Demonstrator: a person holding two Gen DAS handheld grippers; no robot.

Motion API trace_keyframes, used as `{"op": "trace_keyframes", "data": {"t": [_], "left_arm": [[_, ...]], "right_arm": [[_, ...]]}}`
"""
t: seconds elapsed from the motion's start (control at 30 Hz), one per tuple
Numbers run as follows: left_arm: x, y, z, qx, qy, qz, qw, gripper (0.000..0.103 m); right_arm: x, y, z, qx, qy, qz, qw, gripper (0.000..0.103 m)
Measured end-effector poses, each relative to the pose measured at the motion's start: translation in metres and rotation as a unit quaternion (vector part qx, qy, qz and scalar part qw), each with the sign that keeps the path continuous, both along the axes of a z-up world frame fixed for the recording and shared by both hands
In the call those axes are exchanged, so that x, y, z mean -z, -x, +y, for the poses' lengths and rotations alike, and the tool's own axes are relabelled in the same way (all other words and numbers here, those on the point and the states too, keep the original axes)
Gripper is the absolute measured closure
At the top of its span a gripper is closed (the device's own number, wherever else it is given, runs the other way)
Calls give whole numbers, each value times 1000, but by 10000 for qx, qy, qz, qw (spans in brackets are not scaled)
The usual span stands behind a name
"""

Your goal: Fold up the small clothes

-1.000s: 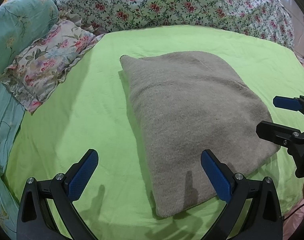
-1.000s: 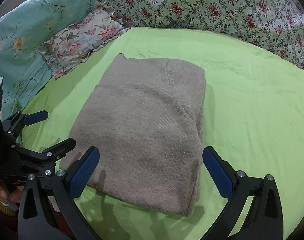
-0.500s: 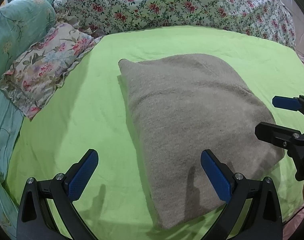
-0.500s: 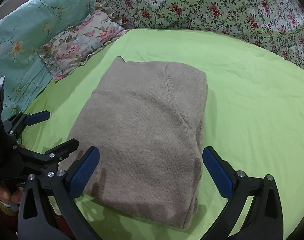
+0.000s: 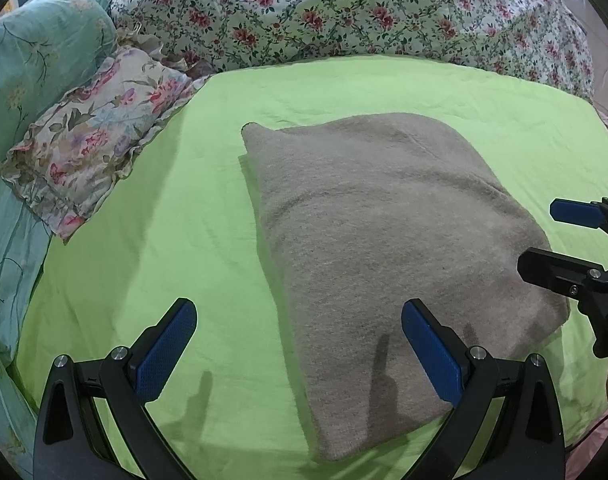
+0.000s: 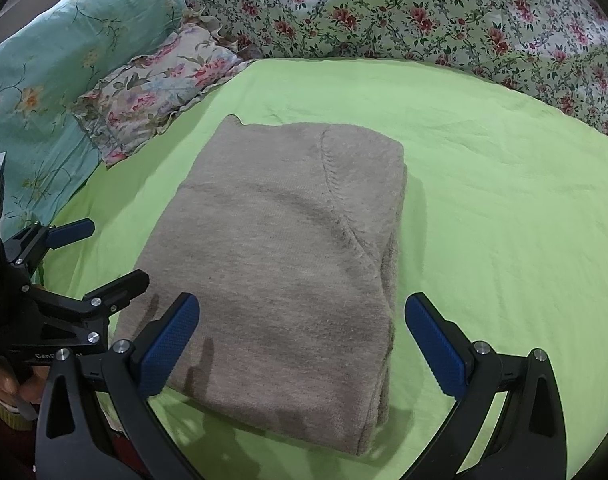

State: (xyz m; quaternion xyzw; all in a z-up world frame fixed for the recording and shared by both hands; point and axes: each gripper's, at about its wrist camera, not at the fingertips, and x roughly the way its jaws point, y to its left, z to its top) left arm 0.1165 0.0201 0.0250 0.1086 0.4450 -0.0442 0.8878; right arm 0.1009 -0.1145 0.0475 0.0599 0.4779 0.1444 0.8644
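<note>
Tongs spread wide, left (image 5: 297,346) and right (image 6: 301,344), apparently hovering above folded grey sweater (image 6: 279,248), gripping nothing.

One sweater (image 6: 287,248), two tools (image 5: 299,344) (image 6: 301,340), one pillow (image 5: 91,148).

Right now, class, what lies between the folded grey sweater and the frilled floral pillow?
Only bare green sheet. The left wrist view shows the folded grey sweater and frilled floral pillow apart, with nothing lying between them.

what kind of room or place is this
Most likely a bedroom, with the work done on a bed: a light green bedsheet, a ruffled floral pillow and a rose-print quilt surround the folded grey knit garment.
</note>
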Motion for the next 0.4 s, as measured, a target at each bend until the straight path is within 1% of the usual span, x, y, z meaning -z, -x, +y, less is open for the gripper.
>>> {"op": "trace_keyframes", "data": {"t": [0.13, 0.3, 0.4], "left_arm": [[0, 1, 0, 23, 35, -9, 10000, 1], [0, 3, -1, 72, 88, -36, 9999, 1], [-3, 5, 2, 17, 107, -88, 9999, 1]], "right_arm": [[1, 1, -2, 44, -23, 2, 10000, 1], [4, -3, -8, 276, -162, 65, 9995, 1], [5, -5, -7, 349, -149, 105, 9992, 1]]}}
